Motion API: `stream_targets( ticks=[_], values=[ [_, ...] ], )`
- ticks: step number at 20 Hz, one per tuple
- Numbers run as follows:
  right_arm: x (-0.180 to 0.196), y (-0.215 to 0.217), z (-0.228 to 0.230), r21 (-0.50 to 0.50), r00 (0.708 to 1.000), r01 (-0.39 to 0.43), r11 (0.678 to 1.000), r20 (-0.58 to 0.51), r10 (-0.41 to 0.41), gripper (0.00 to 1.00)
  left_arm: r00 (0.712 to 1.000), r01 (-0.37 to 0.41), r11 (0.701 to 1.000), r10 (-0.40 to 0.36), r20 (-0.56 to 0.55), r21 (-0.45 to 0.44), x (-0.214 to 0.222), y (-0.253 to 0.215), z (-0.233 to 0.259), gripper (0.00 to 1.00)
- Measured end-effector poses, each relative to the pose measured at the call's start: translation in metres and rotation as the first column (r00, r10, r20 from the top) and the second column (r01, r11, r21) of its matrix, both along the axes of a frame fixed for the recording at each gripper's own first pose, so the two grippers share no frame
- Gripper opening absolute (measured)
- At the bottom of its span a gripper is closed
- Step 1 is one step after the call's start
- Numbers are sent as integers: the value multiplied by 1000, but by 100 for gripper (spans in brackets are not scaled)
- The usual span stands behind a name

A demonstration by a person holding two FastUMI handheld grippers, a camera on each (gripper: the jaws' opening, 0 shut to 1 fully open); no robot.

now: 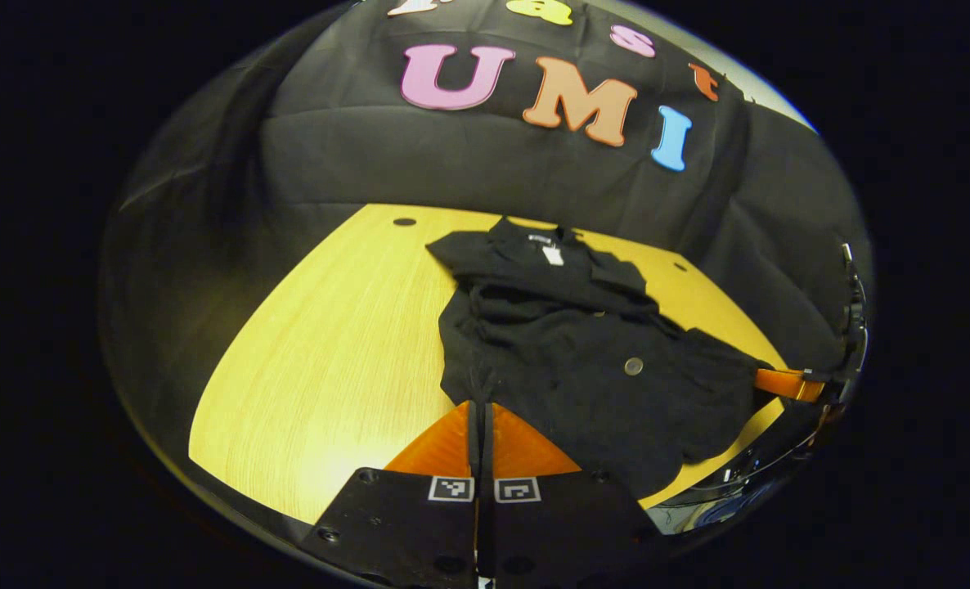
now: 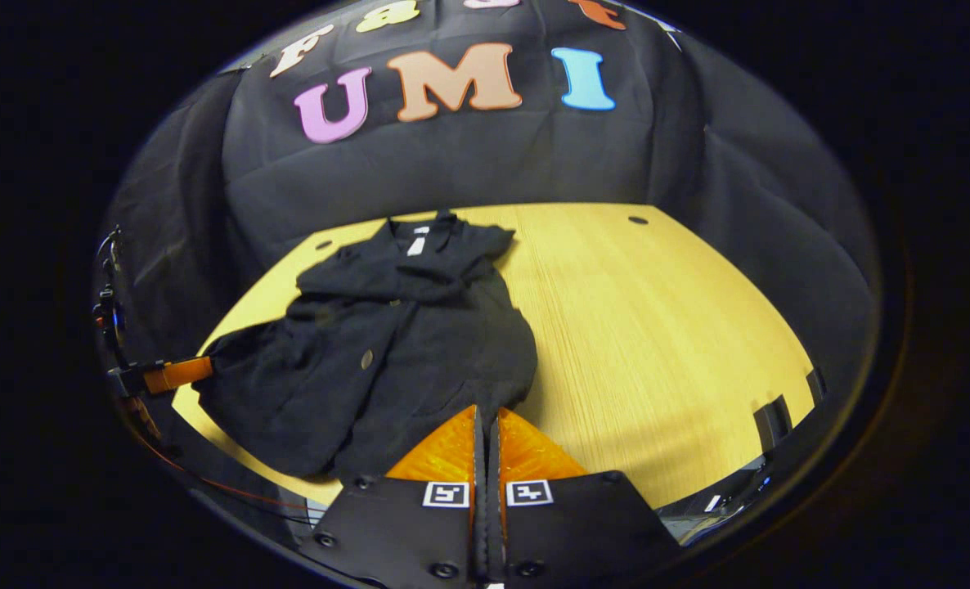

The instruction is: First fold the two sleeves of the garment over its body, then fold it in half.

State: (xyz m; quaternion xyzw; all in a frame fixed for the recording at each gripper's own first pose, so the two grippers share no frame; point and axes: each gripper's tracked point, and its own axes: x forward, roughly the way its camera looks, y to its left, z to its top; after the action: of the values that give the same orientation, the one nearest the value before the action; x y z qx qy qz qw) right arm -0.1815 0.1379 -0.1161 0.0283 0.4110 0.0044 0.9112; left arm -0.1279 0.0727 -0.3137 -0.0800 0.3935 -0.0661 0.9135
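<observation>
Both grippers' jaws pinch the garment's [image 1: 583, 352] near hem corners; bare table [image 2: 657, 327] flanks it.

I can read nothing: the shirt's [image 1: 583, 360] neck tag [image 1: 552, 255] is too small, and each gripper's [image 1: 481, 409] square markers [image 1: 485, 489] carry only patterns.

Cloth-walled recording booth [image 1: 452, 164] with wooden table [image 1: 330, 343]
</observation>
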Motion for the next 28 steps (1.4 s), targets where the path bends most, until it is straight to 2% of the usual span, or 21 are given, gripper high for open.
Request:
stream_targets(
  ticks=[4, 8, 9, 10, 11, 12, 20, 24, 25, 26, 27, 28],
  values=[
    [35, 11, 48, 12, 990, -21, 1000, 143, 19, 2, 995, -6, 1000, 6, 104, 0, 42, -2, 41, 0],
    [74, 21, 81, 24, 972, -51, 998, 233, 44, 2, 984, 0, 1000, -1, 178, 5, 74, -8, 75, 0],
    [84, 21, 86, 30, 969, -56, 998, 244, 47, 0, 981, 2, 1000, -4, 192, 11, 83, -10, 78, 0],
    [94, 22, 90, 37, 966, -59, 998, 254, 47, 5, 980, 3, 1000, -6, 197, 15, 90, -11, 80, 0],
    [104, 21, 95, 42, 963, -58, 997, 265, 45, 5, 980, 3, 1000, -6, 198, 15, 98, -12, 80, 0],
    [113, 18, 99, 45, 960, -58, 997, 275, 43, 2, 981, -4, 1000, 1, 195, 14, 105, -12, 82, 0],
    [189, 12, 125, 77, 941, -72, 994, 337, 42, 2, 967, -29, 998, 16, 253, 50, 182, -7, 95, 0],
    [227, 11, 129, 85, 931, -78, 993, 362, 42, 2, 960, -66, 997, 52, 276, 44, 218, -4, 94, 0],
    [236, 10, 128, 85, 927, -76, 993, 372, 39, 5, 955, -77, 996, 62, 290, 40, 228, -2, 95, 0],
    [245, 9, 128, 89, 927, -75, 993, 373, 37, 0, 955, -86, 995, 69, 290, 45, 236, 0, 92, 0],
    [256, 9, 128, 96, 926, -72, 993, 376, 31, 0, 956, -93, 994, 74, 284, 51, 243, 1, 89, 0],
    [266, 9, 127, 103, 925, -67, 992, 378, 24, 5, 955, -100, 994, 81, 285, 51, 249, 3, 86, 0]
  ],
)
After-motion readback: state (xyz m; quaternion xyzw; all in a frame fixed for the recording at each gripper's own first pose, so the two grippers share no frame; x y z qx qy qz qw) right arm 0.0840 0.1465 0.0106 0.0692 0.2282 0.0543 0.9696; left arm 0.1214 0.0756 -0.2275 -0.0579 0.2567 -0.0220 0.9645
